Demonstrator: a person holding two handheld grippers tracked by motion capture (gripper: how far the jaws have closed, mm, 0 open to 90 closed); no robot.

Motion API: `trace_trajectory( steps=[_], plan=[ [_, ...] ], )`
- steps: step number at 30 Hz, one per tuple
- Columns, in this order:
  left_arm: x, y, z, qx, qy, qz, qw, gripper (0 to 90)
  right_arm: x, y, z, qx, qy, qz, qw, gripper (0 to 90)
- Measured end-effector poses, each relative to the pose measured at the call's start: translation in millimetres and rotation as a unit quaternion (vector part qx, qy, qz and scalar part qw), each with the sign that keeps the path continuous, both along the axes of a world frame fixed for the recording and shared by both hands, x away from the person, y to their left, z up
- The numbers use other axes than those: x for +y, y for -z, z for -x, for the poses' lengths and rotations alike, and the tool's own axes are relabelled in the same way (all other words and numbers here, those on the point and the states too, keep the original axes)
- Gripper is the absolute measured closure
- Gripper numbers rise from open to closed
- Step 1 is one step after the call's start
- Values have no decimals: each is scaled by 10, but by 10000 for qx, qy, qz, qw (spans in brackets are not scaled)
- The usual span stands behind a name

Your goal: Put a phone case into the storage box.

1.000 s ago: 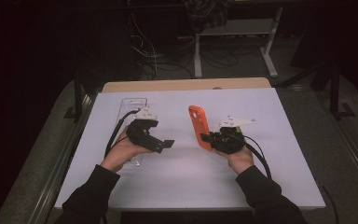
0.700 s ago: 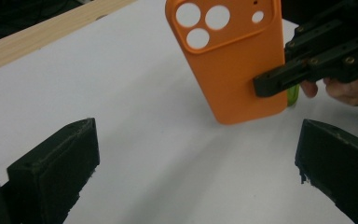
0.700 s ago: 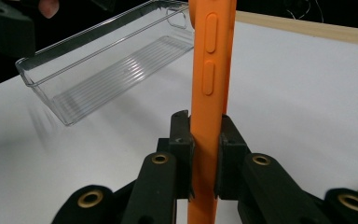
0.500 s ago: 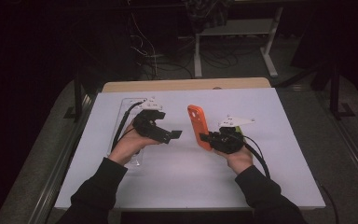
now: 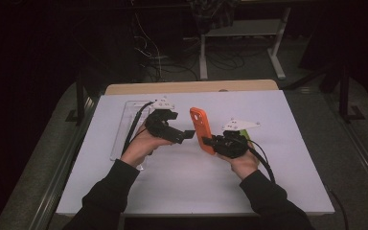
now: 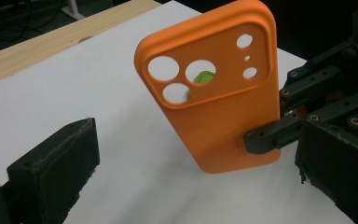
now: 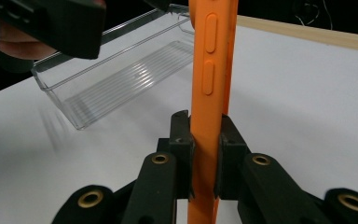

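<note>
Left gripper now nearer orange case

A soft matte orange phone case with rounded corners sits near the middle of the high view, held upright above the white desk. In the left gripper view its back faces the camera, leaning slightly, with three large round camera holes and smaller ones in its upper part. In the right gripper view it stands edge-on at centre frame, showing two raised side buttons.
</note>
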State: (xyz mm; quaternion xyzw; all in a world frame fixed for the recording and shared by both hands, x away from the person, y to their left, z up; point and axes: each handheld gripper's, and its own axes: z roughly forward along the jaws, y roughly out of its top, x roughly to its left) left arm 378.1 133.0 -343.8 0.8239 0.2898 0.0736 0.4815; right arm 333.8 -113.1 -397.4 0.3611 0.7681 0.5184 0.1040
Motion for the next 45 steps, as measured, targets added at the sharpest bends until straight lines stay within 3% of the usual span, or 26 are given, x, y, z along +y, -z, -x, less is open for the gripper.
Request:
trace_trajectory(
  steps=[6, 10, 25, 31, 33, 38, 45],
  plan=[
    [-36, 60, 9, 62, 27, 56, 10000, 0, 101, 23, 4, 31, -163, -62, 9998, 787],
    [-54, 77, 8, -10, 56, 91, 9999, 0, 180, 35, 26, 59, -241, -78, 9997, 787],
    [-52, 118, -10, 14, 4, 285, 9996, 0, 253, 18, 71, 50, -433, -261, 9987, 787],
    [-54, 119, -8, -17, 11, 406, 9992, 0, 303, 35, 84, 48, -515, -205, 9984, 787],
    [-55, 118, -14, -81, 41, 322, 9994, 0, 315, 45, 84, 50, -522, -181, 9985, 787],
    [-73, 137, -4, -54, -46, 362, 9993, 1, 328, 59, 87, 64, -528, -105, 9985, 788],
    [-55, 140, 3, -39, -143, 474, 9988, 101, 358, 105, 90, 80, -520, 37, 9986, 788]
  ],
)
